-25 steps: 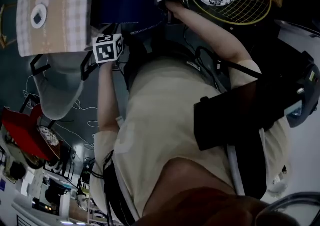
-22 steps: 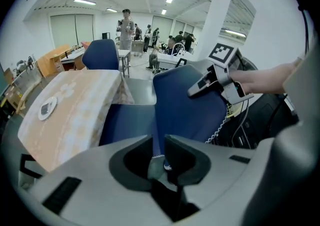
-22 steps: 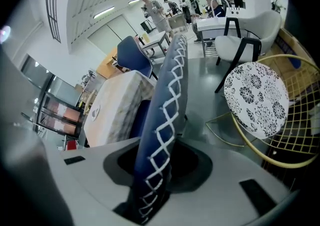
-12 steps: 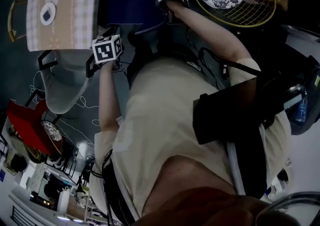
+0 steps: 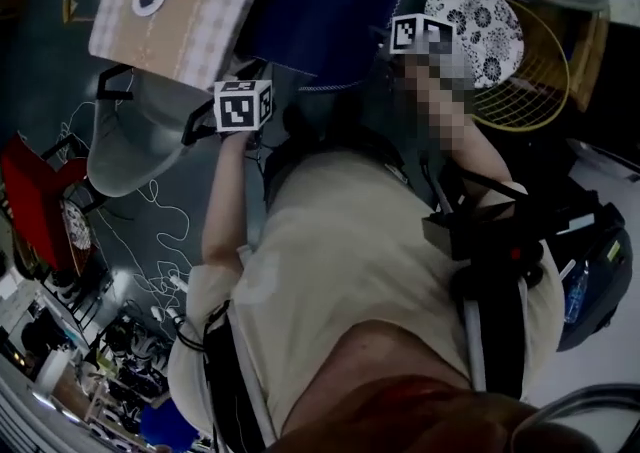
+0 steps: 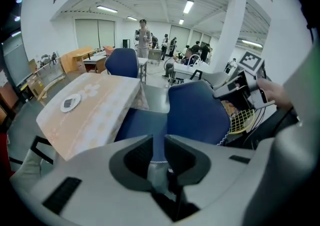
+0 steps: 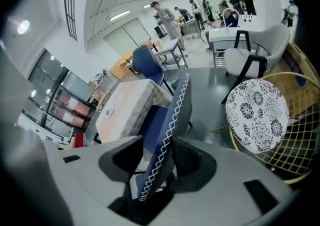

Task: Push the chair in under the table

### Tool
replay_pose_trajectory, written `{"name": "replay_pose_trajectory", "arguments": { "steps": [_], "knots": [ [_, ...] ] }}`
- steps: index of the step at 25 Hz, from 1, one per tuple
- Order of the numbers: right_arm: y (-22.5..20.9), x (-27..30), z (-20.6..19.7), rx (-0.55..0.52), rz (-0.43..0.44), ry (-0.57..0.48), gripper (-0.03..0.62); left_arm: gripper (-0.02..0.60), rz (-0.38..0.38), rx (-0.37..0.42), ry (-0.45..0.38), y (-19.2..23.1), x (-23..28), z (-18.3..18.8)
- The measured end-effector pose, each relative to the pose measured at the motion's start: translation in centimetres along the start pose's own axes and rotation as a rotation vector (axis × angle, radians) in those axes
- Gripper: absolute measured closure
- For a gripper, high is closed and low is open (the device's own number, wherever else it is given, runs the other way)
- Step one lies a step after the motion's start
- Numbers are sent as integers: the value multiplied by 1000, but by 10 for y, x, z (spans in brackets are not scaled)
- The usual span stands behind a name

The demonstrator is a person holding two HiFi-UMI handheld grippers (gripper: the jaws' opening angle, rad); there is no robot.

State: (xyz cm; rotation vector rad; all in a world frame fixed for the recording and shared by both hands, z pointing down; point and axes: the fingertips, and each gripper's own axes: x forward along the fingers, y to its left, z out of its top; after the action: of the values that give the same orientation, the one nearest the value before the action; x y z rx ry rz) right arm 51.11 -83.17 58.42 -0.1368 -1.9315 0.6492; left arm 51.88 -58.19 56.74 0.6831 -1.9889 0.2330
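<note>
Pushing a blue chair (image 5: 320, 26) home: the head view shows its seat partly beneath the cloth-covered desk (image 5: 190, 36), its backrest turned toward the person. In the left gripper view the left tool (image 6: 159, 142) pinches the backrest's edge, with chair and desk lying straight ahead of it. In the right gripper view the right tool (image 7: 159, 162), its jaws just opened wider, straddles the stitched edge without pressing it; the desk lies ahead and to its left, so the push likely falls to the left tool.
</note>
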Motion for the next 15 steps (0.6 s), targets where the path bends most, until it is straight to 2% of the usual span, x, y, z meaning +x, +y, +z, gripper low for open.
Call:
{"name": "replay_pose_trajectory", "arguments": {
  "steps": [1,2,3,5,8,10,15],
  "knots": [
    [1,-12,3,1,8,-31,411,511,2,-5,-5,0,-2,0],
    [5,-25,8,-5,20,-72,450,511,3,-14,-12,0,-5,0],
    [12,-38,15,-20,42,-120,531,511,2,-25,-22,2,-8,1],
    [38,-59,27,-66,126,-202,571,511,-11,-51,-48,3,-16,4],
    [90,-76,32,-131,314,-242,582,537,-32,-83,-111,-1,-31,12],
    [129,-79,34,-218,420,-250,582,572,-35,-98,-181,-2,-42,23],
    [231,-81,-3,-337,610,-224,582,574,-40,-96,-307,15,-91,27]
  ]
}}
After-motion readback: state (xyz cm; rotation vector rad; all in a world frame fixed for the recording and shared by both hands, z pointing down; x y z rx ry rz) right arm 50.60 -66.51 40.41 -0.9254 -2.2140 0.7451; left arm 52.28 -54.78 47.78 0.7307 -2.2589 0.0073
